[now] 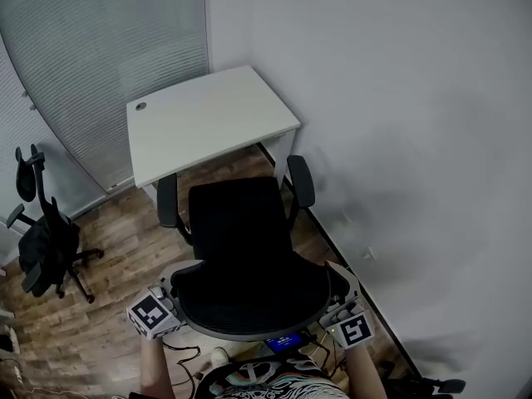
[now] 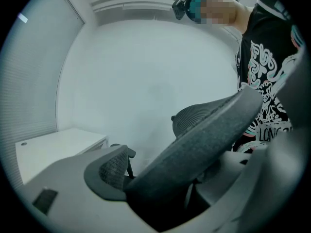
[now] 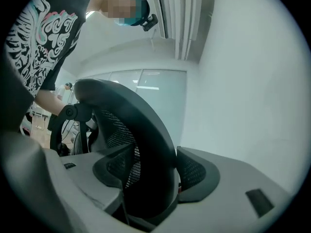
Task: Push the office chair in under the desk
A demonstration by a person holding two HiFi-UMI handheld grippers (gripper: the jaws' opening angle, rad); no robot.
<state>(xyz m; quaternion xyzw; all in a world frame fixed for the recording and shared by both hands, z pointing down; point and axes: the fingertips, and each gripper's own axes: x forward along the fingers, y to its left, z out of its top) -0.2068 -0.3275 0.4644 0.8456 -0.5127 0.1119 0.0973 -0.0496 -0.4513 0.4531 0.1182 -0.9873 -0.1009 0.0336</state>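
A black office chair [image 1: 239, 219] stands on the wood floor right in front of the white desk [image 1: 208, 121], seat front near the desk's edge. Its mesh backrest [image 1: 253, 296] is closest to me. My left gripper [image 1: 156, 312] holds the backrest's left rim and my right gripper [image 1: 349, 324] its right rim. In the left gripper view the dark rim [image 2: 204, 135] runs slantwise between the jaws of the left gripper [image 2: 180, 178], against the pad [image 2: 109, 171]. In the right gripper view the right gripper [image 3: 155, 174] has both pads pressed on the rim [image 3: 150, 144].
A second black chair [image 1: 46, 239] stands at the left by the blinds [image 1: 100, 48]. A grey wall [image 1: 399, 140] runs close along the chair's right side. Cables [image 1: 179, 360] lie on the floor near my feet.
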